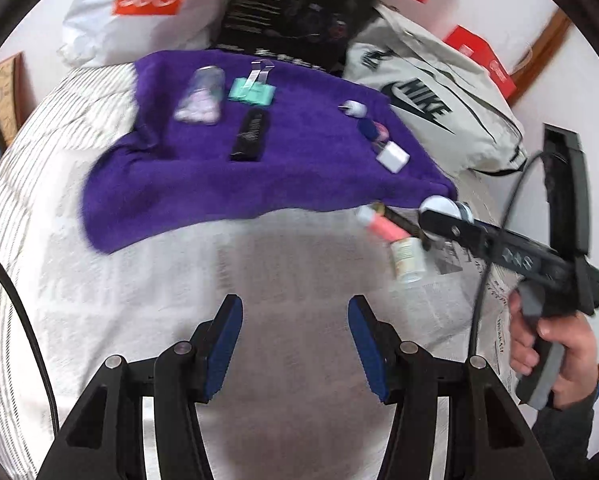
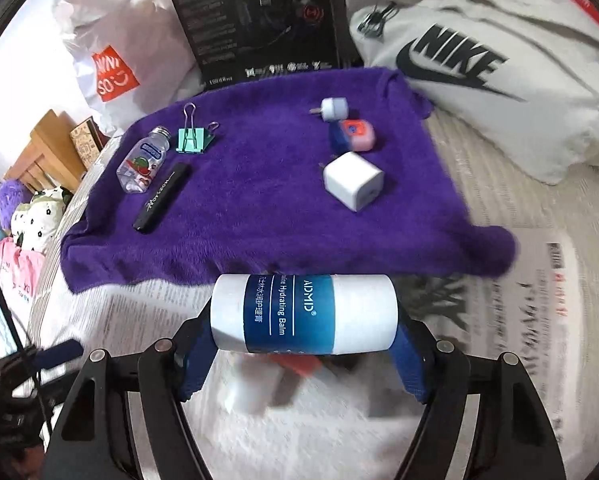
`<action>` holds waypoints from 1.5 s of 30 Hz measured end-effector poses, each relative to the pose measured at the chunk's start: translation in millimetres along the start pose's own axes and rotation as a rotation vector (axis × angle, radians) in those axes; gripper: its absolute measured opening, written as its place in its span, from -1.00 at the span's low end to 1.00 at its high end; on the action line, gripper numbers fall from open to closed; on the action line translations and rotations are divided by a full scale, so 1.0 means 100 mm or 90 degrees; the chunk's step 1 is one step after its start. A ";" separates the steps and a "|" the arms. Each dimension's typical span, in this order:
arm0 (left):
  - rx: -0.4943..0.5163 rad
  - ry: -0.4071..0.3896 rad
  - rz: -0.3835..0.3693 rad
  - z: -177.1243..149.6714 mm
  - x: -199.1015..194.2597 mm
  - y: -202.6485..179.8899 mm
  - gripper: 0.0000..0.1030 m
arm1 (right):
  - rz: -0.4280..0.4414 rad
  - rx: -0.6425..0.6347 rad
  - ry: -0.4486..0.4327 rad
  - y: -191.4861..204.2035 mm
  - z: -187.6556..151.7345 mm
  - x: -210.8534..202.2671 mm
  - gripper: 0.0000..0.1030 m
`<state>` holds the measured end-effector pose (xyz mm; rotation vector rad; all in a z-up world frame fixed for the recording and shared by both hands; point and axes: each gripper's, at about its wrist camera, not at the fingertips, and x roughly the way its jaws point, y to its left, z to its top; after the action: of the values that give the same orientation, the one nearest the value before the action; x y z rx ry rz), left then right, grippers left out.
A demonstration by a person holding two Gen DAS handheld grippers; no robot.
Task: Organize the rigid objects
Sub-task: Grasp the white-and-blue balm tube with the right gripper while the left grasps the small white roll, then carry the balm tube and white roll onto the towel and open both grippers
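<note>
Crosswise, right tool [image 2: 305, 354] grips balm tube [image 2: 304, 314]; left tool [image 1: 295, 344] gapes.

The fuzzy purple towel [image 2: 267, 200] lies bare through its middle. At ten o'clock sits a flat black bar [image 2: 162, 197]; at two o'clock, a white cube charger [image 2: 353, 180].

Towel [image 2: 259, 208] purple. Tube [image 2: 304, 314] white w/ blue label band. Clip [image 2: 193, 140] mint green. Charger [image 2: 353, 180] white. Stick [image 2: 162, 197] black. Bedsheet [image 1: 31, 184] white w/ thin grey stripes. Bag [image 2: 479, 64] pale grey, black logo.
</note>
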<state>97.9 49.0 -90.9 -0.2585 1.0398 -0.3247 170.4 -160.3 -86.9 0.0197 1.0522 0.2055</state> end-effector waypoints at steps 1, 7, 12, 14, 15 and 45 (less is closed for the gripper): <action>0.005 0.000 -0.002 0.02 0.02 -0.06 0.02 | -0.001 -0.006 -0.003 -0.04 -0.03 -0.07 0.46; 0.074 0.009 -0.007 0.13 0.30 -0.66 0.02 | -0.025 -0.005 -0.005 -0.41 -0.28 -0.41 0.46; 0.106 0.031 0.008 0.13 0.54 -0.96 0.02 | -0.029 0.016 -0.014 -0.72 -0.47 -0.58 0.46; 0.105 0.039 0.016 0.14 0.62 -1.01 0.02 | -0.024 0.028 -0.015 -0.82 -0.55 -0.63 0.46; 0.103 0.041 0.022 0.14 0.65 -1.03 0.02 | -0.024 0.030 -0.015 -0.85 -0.57 -0.64 0.46; 0.067 -0.031 0.084 0.28 0.04 -0.46 -0.46 | 0.032 -0.003 -0.025 -0.64 -0.49 -0.69 0.46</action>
<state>118.1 6.2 -63.6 -0.1022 0.9834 -0.2521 105.2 -239.7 -59.8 0.0457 1.0133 0.2527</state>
